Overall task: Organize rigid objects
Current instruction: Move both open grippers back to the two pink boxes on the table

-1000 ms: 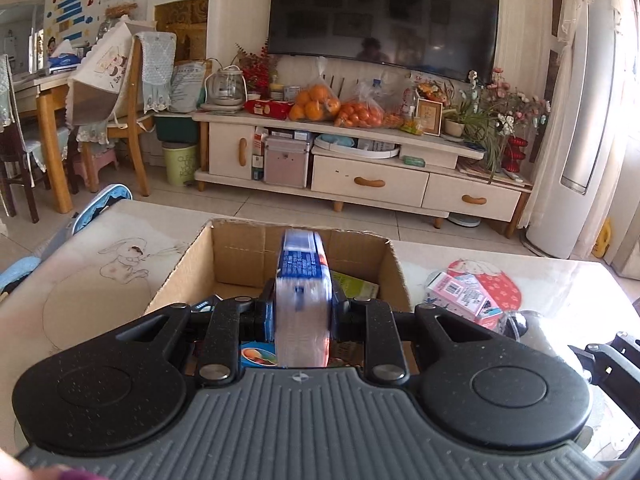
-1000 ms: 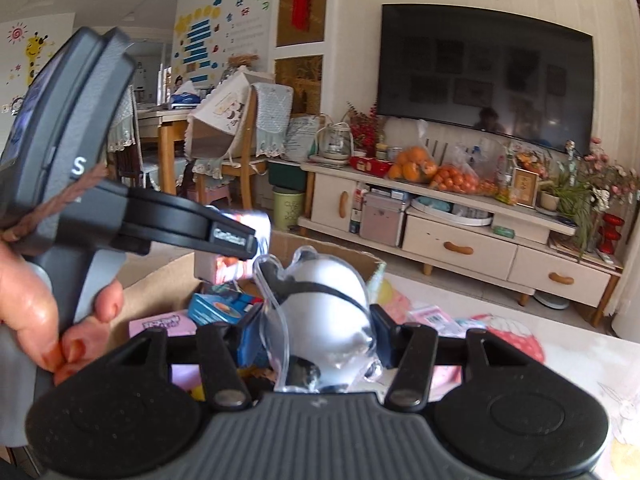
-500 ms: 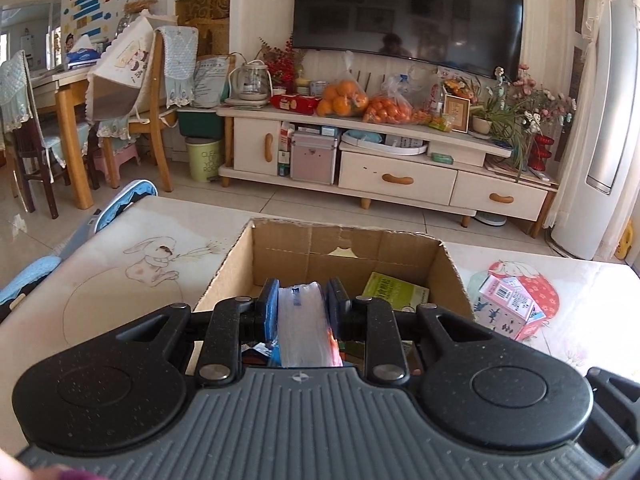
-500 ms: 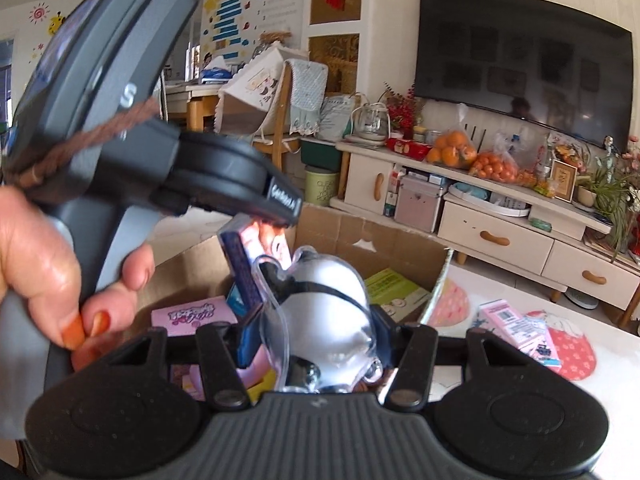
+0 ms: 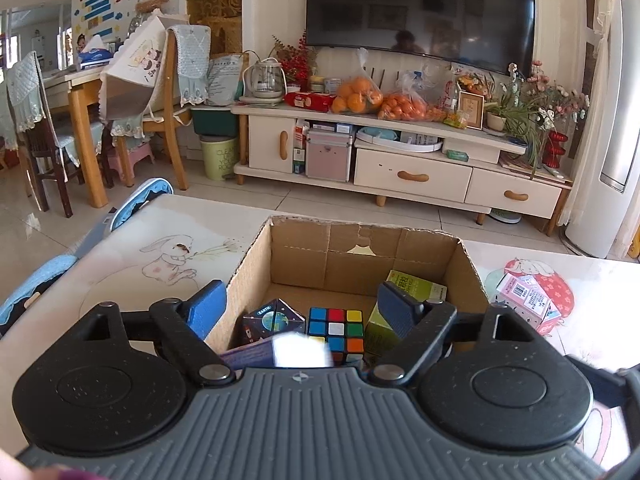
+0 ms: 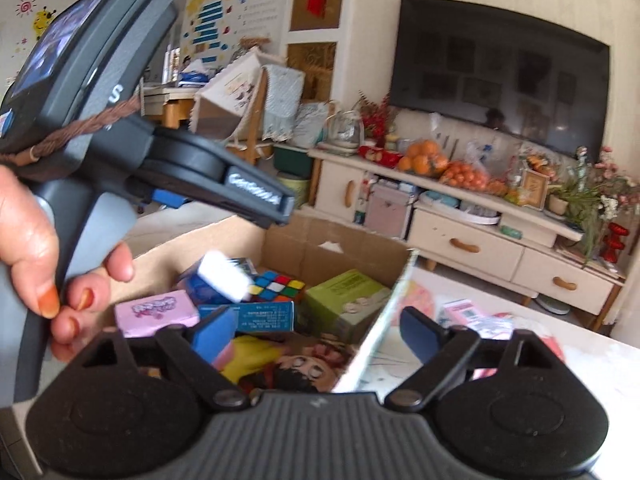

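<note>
Both claws hang over the open box (image 5: 424,248) and both are opening. The left gripper (image 5: 304,304) has its jaws spread wide with nothing pressed between the pads; a blue-and-white carton (image 5: 298,350), blurred, sits just under it at 6 o'clock of the cube (image 5: 336,330), apparently dropping into the box. The right gripper (image 6: 316,330) is also parting its jaws with no pad on anything; what it may have let go I cannot tell among the clutter below. In the right view the same carton (image 6: 218,276) shows at 10 o'clock of the cube, above the pink pack (image 6: 156,312). To do this release well, I judge: keep both hands level over the box until the pieces settle, then lift straight up, clear of the box's right wall (image 6: 384,312), which stands between the right fingers. A pink carton (image 5: 526,302) waits on the table (image 5: 120,264), at 3 o'clock of the box.
</note>
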{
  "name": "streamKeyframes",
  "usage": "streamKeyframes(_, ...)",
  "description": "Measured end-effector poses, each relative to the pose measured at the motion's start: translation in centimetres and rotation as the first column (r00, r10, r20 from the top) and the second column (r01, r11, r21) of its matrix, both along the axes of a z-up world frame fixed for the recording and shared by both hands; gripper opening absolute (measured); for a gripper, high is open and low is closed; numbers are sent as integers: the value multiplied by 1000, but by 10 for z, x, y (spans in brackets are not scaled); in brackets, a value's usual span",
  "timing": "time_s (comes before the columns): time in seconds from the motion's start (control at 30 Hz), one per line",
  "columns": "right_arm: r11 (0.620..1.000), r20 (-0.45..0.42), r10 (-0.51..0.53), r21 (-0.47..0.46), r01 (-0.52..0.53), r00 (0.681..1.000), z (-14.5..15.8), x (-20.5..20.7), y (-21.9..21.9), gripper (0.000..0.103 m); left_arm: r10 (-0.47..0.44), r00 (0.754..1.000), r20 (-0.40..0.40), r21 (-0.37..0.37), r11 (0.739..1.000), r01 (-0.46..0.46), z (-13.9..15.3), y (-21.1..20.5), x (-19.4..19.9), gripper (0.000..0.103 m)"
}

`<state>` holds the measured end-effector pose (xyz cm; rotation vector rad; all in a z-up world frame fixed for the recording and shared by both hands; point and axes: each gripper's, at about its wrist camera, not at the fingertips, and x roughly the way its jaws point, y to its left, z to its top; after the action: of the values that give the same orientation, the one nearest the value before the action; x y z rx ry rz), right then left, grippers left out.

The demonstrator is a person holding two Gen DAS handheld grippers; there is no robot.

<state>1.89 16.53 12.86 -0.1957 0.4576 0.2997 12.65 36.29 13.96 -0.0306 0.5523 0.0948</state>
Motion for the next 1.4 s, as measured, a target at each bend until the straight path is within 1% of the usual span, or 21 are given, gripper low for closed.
streamKeyframes(0.33,995,29,-101,16,100,994,0,-3,-31,96,-3,1000,3,12,1000,3,1,-8,-4,103)
streamKeyframes(0.4,993,33,-114,22,113,993,-1,-5,-37,99,-8,1000,7,15,1000,8,2,-10,-6,103)
streamKeyframes(0.53,991,28,-130,27,129,991,-5,-5,-46,100,-19,1000,12,20,1000,19,1,-15,-8,103)
streamKeyframes(0.83,988,13,-153,31,153,988,-15,-7,-64,102,-51,999,10,56,997,51,-1,-23,-7,103)
streamKeyframes(1.17,983,-5,-180,30,180,984,-26,-7,-86,102,-57,998,-2,74,996,57,-3,-27,-5,103)
streamKeyframes(1.4,978,-21,-204,42,205,979,-34,-4,-106,102,-79,997,-11,94,992,80,-5,-33,-7,103)
